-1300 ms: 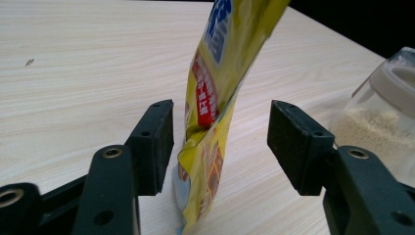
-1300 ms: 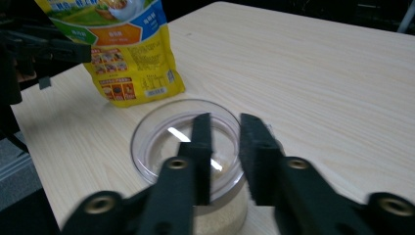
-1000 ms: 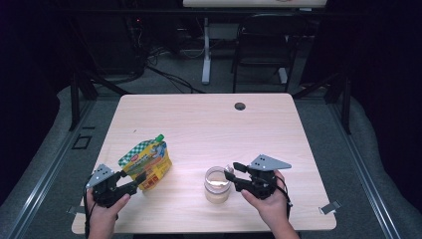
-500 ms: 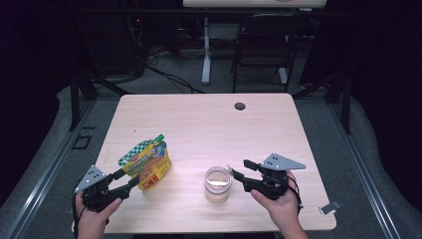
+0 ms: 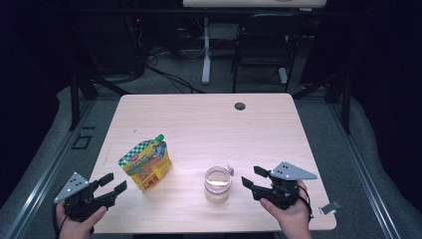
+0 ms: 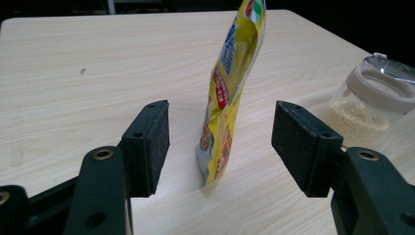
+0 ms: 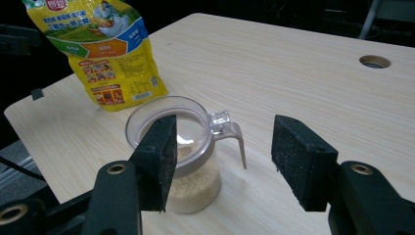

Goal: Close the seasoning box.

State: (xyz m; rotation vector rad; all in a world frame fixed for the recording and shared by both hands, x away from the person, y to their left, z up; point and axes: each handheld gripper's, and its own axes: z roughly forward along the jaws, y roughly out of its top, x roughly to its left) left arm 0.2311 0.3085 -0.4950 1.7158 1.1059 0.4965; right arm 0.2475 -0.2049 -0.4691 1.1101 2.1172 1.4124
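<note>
A yellow stand-up pouch (image 5: 145,164) with a green cap stands on the table's front left, free of both grippers. To its right is a clear jar (image 5: 217,185) part full of pale granules, its flip lid open. My left gripper (image 5: 114,182) is open, just left of the pouch. In the left gripper view the pouch (image 6: 230,88) stands edge-on beyond the gripper (image 6: 230,142), untouched. My right gripper (image 5: 252,177) is open, right of the jar. Its jaws have just been opening, with nothing between them. In the right gripper view the jar (image 7: 191,166) sits ahead of the left pad (image 7: 159,156).
The wooden table (image 5: 209,124) has a round cable hole (image 5: 240,106) at the back. A dark chair (image 5: 263,45) and desk legs stand beyond the table. A small grey clip (image 5: 329,207) lies on the floor by the table's front right corner.
Both hands have drawn back. The left gripper moved left, away from the pouch. The right gripper moved right, off the jar, with its jaws wider.
</note>
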